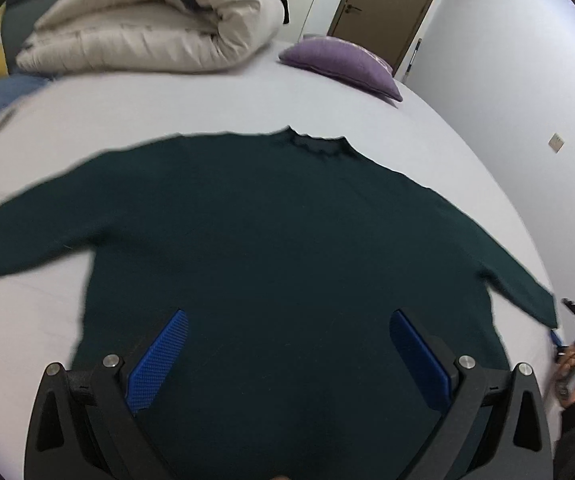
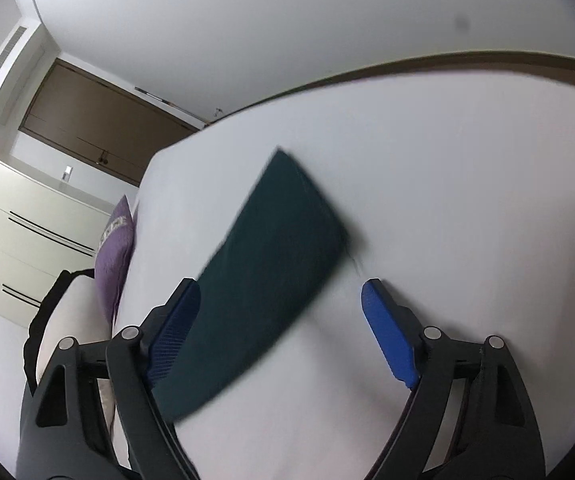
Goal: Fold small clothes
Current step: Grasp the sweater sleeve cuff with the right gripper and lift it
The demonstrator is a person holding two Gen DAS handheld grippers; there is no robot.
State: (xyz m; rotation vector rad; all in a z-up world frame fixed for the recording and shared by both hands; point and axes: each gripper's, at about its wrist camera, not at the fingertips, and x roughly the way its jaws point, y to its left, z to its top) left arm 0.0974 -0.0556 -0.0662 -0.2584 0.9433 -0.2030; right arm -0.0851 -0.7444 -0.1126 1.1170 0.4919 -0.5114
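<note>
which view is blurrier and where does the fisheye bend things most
Right wrist view: the sleeve is smeared by motion blur, and the bed edge bows into an arc. Left wrist view: the sweater is sharper at its collar, soft at the left sleeve.

A sweater (image 1: 271,248) is spread flat on the bed (image 1: 167,108), collar away from the left tool (image 1: 287,354), which is held above its hem. Behind it, a rolled duvet (image 1: 155,20) is seen to the left and a cushion (image 1: 343,64) to the right (near the bed's edge). One sleeve (image 2: 271,264) is seen lying between the right tool's (image 2: 283,328) spread fingers.
</note>
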